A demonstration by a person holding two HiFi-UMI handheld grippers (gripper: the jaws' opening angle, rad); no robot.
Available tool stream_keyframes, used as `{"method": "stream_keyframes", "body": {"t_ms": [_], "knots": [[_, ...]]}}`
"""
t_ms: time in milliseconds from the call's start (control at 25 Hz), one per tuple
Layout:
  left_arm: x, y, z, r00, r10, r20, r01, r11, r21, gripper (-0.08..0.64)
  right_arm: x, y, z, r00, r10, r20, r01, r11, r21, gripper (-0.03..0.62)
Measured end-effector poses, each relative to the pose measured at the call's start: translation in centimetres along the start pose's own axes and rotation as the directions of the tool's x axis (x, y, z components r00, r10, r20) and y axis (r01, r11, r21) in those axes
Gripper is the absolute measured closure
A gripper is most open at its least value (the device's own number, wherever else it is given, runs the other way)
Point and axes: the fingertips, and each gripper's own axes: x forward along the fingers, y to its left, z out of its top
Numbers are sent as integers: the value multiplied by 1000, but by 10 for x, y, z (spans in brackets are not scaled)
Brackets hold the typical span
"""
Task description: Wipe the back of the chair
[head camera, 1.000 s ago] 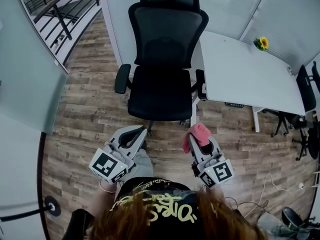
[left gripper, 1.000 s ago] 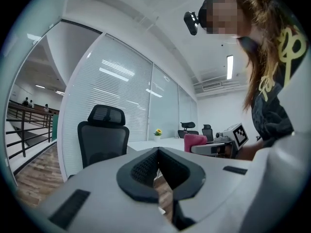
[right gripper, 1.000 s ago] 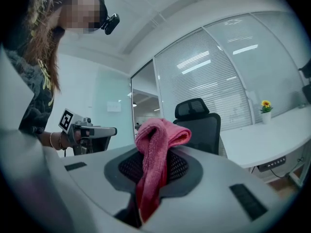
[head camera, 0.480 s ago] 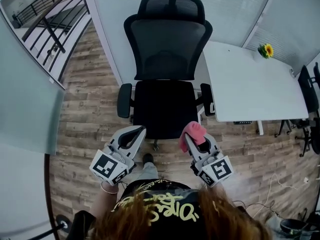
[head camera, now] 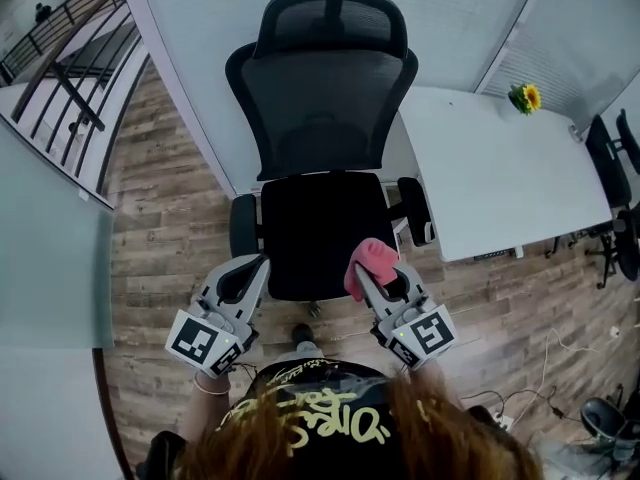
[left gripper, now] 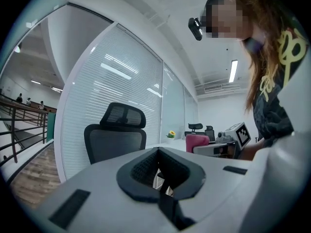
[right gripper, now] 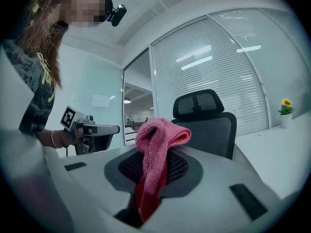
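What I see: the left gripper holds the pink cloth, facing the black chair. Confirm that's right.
Not right: the right gripper holds the pink cloth, facing the black chair, as the right gripper view shows. The left gripper is shut on nothing.

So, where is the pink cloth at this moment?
The pink cloth is clamped in the right tool, right of centre in the head view, near the front edge of the chair seat.
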Motion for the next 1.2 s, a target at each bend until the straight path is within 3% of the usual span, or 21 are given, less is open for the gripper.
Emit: {"method": "stream_keyframes", "body": {"t_ms": [520, 800, 1200], "knots": [[34, 47, -7, 995, -98, -3, 97, 995, -35, 566, 33, -21, -8, 992, -118, -42, 118, 993, -7, 526], [41, 56, -9, 993, -117, 7, 117, 992, -51, 566, 35, -22, -4, 990, -134, -52, 131, 990, -49, 526], [42, 63, -16, 999, -50, -4, 50, 997, -58, 566, 49, -45, -15, 991, -106, -87, 104, 994, -36, 526]]}}
